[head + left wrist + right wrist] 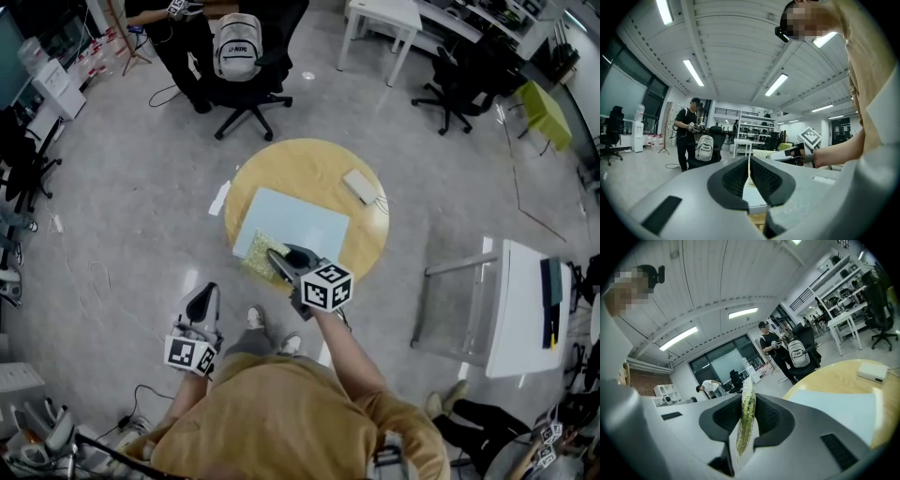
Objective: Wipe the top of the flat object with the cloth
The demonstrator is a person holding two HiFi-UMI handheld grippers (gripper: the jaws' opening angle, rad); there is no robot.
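Note:
A pale blue flat board [302,221] lies on the round wooden table [309,164]. A yellow-green cloth [259,253] rests on the board's near-left corner, and my right gripper [277,259] is shut on it. In the right gripper view the cloth [746,416] stands edge-on between the jaws, with the board [834,408] to the right. My left gripper [201,304] hangs low over the floor, left of the table, with its jaws together and nothing in them. The left gripper view shows its shut jaws, with the right gripper [790,154] beyond them.
A small white box [361,185] lies on the table's far right side, also seen as the white box [873,371]. An office chair with a white backpack [236,47] stands beyond the table. A person [688,133] stands there. A white desk [525,305] is at the right.

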